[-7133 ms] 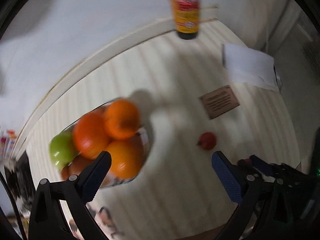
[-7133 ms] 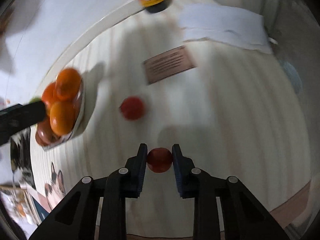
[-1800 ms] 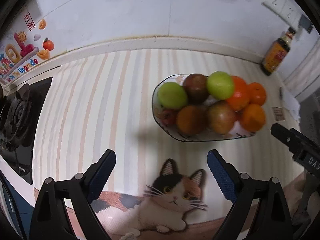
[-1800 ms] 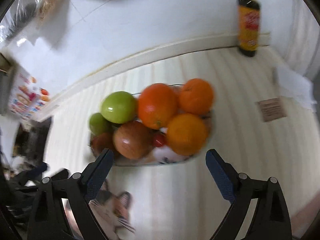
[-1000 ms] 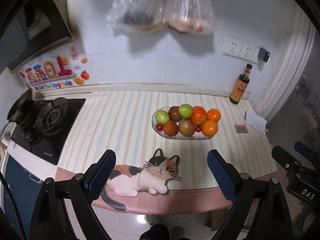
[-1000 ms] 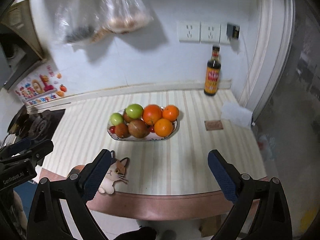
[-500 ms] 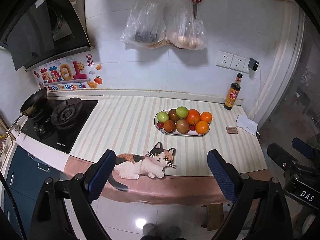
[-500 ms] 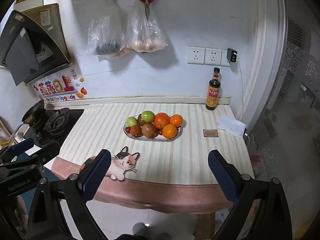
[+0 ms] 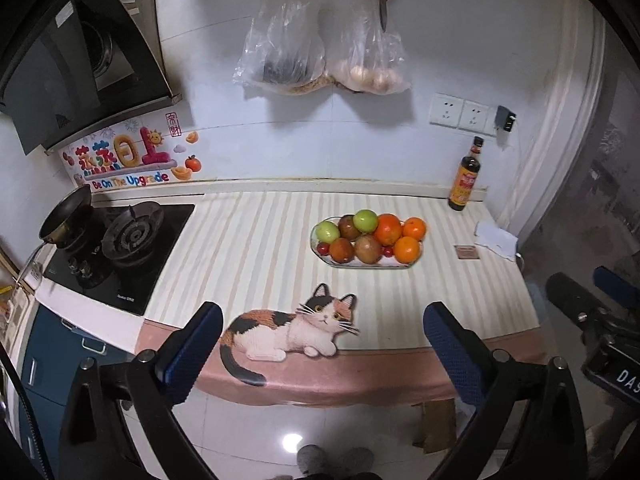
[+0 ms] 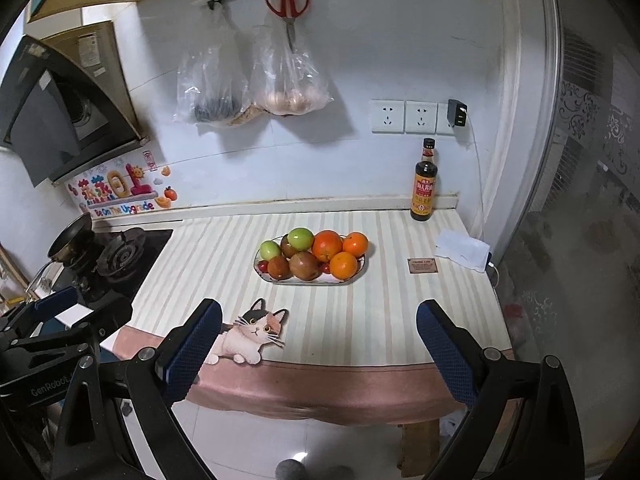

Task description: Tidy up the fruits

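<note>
An oval glass fruit plate (image 9: 402, 266) (image 10: 362, 266) stands in the middle of the striped counter. It holds oranges (image 9: 388, 227) (image 10: 327, 245), green apples (image 9: 365, 220) (image 10: 301, 238), brownish fruits (image 9: 367, 249) (image 10: 305, 266) and small red tomatoes (image 9: 323, 247) (image 10: 263, 267). My left gripper (image 9: 322, 344) is open and empty, held well back from the counter's front edge. My right gripper (image 10: 318, 340) is also open and empty, equally far back.
A dark sauce bottle (image 9: 464, 184) (image 10: 424, 184) stands at the back right by the wall. White paper (image 10: 462, 249) and a small brown card (image 10: 422, 267) lie to the right. A gas stove with a pan (image 9: 116, 240) is on the left. A cat picture (image 9: 296, 328) marks the counter's front.
Both grippers have pulled further back from the counter, so the plate looks smaller. All fruit now lies on the plate; the loose tomatoes seen earlier are gone from the counter.
</note>
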The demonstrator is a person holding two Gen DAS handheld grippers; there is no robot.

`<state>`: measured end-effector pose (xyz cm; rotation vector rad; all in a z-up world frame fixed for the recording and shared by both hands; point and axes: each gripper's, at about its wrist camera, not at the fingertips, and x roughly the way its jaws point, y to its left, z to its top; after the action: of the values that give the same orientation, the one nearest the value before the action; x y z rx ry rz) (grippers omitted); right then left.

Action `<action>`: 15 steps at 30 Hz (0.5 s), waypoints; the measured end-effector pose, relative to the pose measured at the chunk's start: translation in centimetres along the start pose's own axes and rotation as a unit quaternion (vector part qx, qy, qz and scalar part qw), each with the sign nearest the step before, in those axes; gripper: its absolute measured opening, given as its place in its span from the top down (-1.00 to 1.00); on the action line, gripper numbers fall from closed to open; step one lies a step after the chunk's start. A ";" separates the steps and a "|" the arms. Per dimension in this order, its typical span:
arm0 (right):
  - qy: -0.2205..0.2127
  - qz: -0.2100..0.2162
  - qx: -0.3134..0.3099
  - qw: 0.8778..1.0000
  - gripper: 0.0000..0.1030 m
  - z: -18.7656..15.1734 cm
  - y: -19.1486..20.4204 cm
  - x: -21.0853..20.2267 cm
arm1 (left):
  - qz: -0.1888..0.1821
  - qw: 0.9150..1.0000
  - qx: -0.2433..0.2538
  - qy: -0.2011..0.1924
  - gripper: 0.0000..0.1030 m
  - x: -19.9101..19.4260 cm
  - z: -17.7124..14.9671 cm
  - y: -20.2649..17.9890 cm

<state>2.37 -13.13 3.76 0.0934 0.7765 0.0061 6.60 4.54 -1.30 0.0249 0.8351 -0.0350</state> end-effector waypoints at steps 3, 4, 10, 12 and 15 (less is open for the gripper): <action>0.003 -0.007 -0.001 1.000 -0.94 1.1 -0.2 1.4 | 0.007 1.000 -0.003 0.004 -1.00 1.5 1.1 0.3; 0.005 -0.009 -0.001 1.000 -0.94 1.5 -0.3 2.2 | 0.009 1.000 -0.006 0.005 -1.00 2.0 1.6 0.4; 0.020 -0.015 -0.007 1.000 -0.94 3.6 -0.3 5.9 | 0.019 1.000 -0.009 0.022 -1.00 5.1 3.4 0.9; 0.030 -0.016 -0.006 0.999 -0.94 4.0 -0.4 7.2 | 0.022 0.999 -0.009 0.032 -1.00 6.2 3.6 1.1; 0.044 -0.006 0.000 0.999 -0.94 4.3 -0.6 9.0 | 0.028 0.999 -0.009 0.038 -1.00 7.3 3.9 1.2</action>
<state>11.80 -13.68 0.49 0.0891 0.8648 -0.0004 14.45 5.45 -4.08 0.0319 0.9103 0.0261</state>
